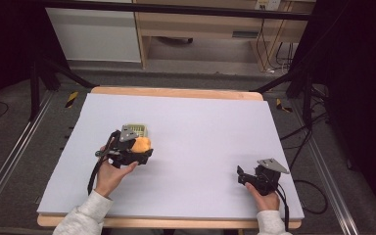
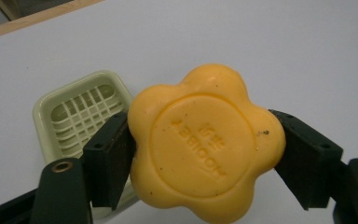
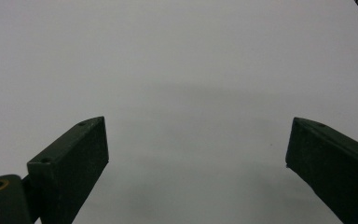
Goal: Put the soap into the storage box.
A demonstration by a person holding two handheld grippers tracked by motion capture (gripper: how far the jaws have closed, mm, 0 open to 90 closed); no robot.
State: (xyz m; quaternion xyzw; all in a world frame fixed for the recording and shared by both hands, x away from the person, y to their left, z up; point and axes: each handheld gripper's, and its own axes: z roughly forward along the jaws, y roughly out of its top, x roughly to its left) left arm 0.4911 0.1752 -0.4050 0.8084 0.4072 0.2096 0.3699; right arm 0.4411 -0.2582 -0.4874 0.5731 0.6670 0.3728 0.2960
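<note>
Your left gripper (image 1: pixel 139 148), at centre left of the high view, has its jaws clamped on the yellow flower-shaped soap (image 2: pixel 205 140), one jaw pressed to each side of it, so the pick looks done: in the left gripper view the soap sits square between the jaws, its stamped face toward the camera, seemingly held off the table. Just behind it, toward the left of that view, lies the pale green soap dish (image 2: pixel 81 109) with its slatted grid, empty and flat on the white table (image 1: pixel 200 142); in the high view the dish (image 1: pixel 138 129) shows just above your left gripper. What is left, as I judge it, is the placing: carry the soap the short way over the dish rim, lower it onto the grid and release. Nothing lies between soap and dish, though the near rim is partly hidden under your left jaw, so watch that you do not catch it. Moving right, the table surface is bare. At lower right of the high view your right gripper (image 1: pixel 245 176) rests low near the table's front edge, jaws spread wide with nothing between them, well apart from the work.
</note>
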